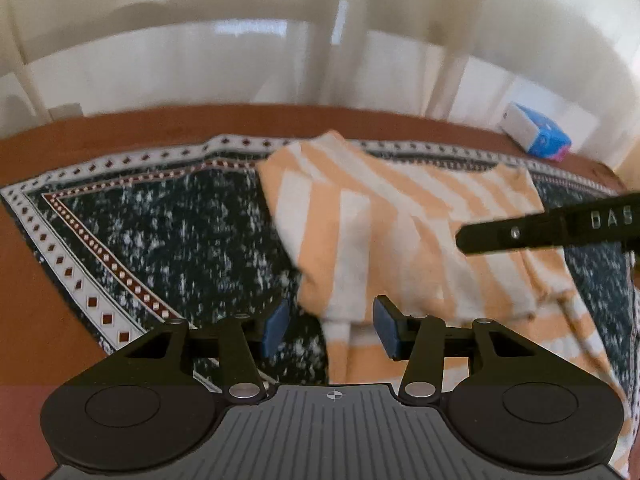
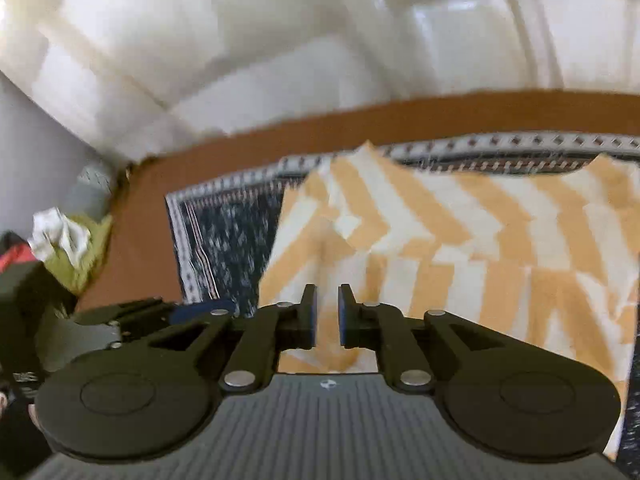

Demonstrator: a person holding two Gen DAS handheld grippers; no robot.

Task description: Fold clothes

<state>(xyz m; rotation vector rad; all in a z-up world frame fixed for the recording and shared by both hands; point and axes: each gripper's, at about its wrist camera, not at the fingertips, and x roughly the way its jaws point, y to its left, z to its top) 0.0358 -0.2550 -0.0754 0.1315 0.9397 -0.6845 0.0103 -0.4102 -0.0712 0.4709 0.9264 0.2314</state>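
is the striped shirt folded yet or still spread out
Partly folded: the orange-and-white striped shirt has its left side turned over the body, stripes crossing at angles, on the patterned cloth. Not a finished fold.

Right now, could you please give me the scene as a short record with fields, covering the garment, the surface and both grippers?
garment: orange-and-white striped garment, partly folded, lying on the cloth
surface: dark patterned cloth over a brown table
left gripper: open, above the garment's near-left edge, holding nothing
right gripper: jaws narrowly apart above the garment, nothing visibly gripped
other item: blue-and-white pack at the table's far right edge
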